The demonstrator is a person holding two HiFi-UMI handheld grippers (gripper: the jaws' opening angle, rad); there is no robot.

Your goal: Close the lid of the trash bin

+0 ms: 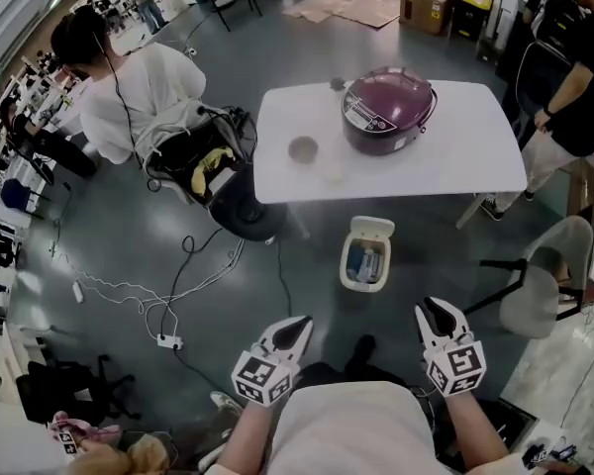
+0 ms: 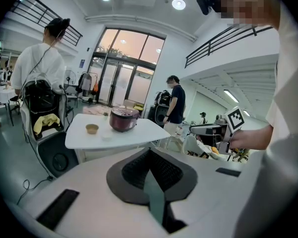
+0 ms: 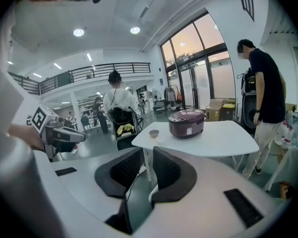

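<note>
A small white trash bin (image 1: 365,257) stands on the grey floor just in front of the white table (image 1: 475,156). Its lid (image 1: 369,229) is tipped up at the far side, and rubbish shows inside. Both grippers hover near my body, well short of the bin. My left gripper (image 1: 299,328) (image 2: 150,151) has its jaws together with nothing in them. The right gripper (image 1: 432,314) (image 3: 147,152) has a gap between its pads and holds nothing. Neither gripper view shows the bin.
On the table sit a purple rice cooker (image 1: 387,108) and a small bowl (image 1: 303,148). A seated person (image 1: 139,87) with a chair and bag is at the left, and cables (image 1: 168,295) run across the floor. A grey chair (image 1: 544,275) and a standing person (image 1: 574,77) are at the right.
</note>
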